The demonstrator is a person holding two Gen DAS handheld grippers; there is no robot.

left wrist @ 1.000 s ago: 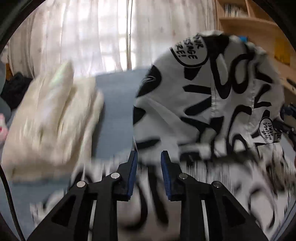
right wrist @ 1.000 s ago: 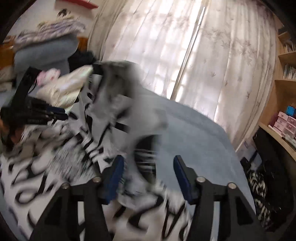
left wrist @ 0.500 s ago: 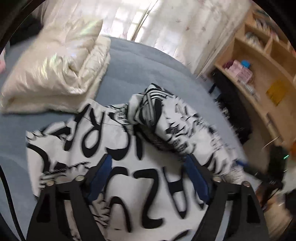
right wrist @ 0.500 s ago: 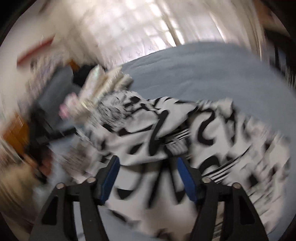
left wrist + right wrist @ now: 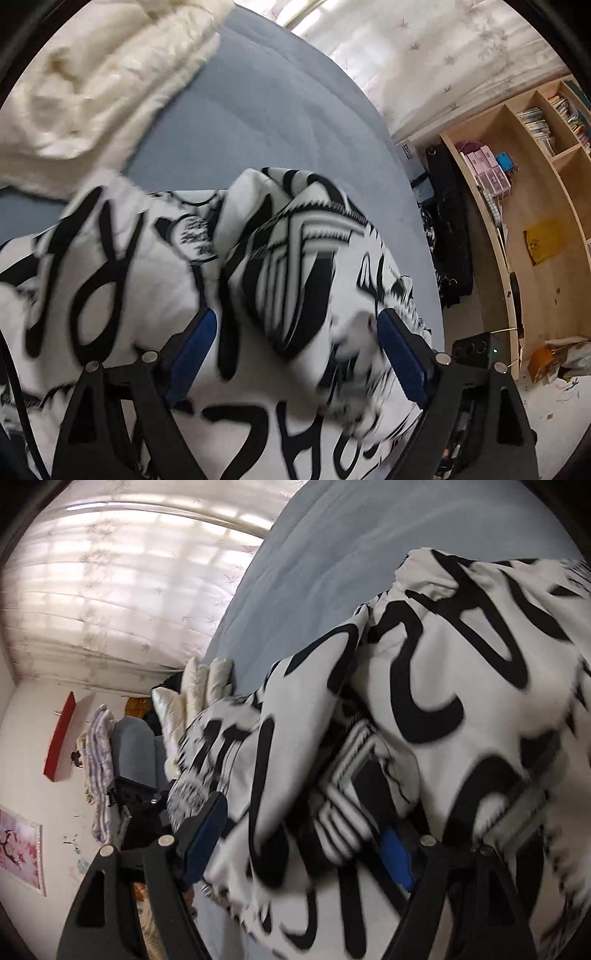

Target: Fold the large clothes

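Note:
A large white garment with bold black lettering (image 5: pixel 155 280) lies spread and bunched on the blue bed (image 5: pixel 266 110). My left gripper (image 5: pixel 295 354) is open wide just above it, its blue pads (image 5: pixel 192 350) on either side of a raised fold. In the right wrist view the same garment (image 5: pixel 461 686) fills the right side. My right gripper (image 5: pixel 303 838) is open, and a striped fold of the cloth lies between its jaws, partly covering the right pad (image 5: pixel 395 853).
A cream quilted jacket (image 5: pixel 92 81) lies on the bed beyond the garment, also in the right wrist view (image 5: pixel 199 686). Wooden shelves (image 5: pixel 535 192) stand at the right of the bed. Curtains (image 5: pixel 129 583) hang behind. A grey chair piled with clothes (image 5: pixel 125 746) is by the wall.
The left gripper opened, letting go of the garment, which dropped onto the bed. Both grippers swung down low over the cloth and tilted.

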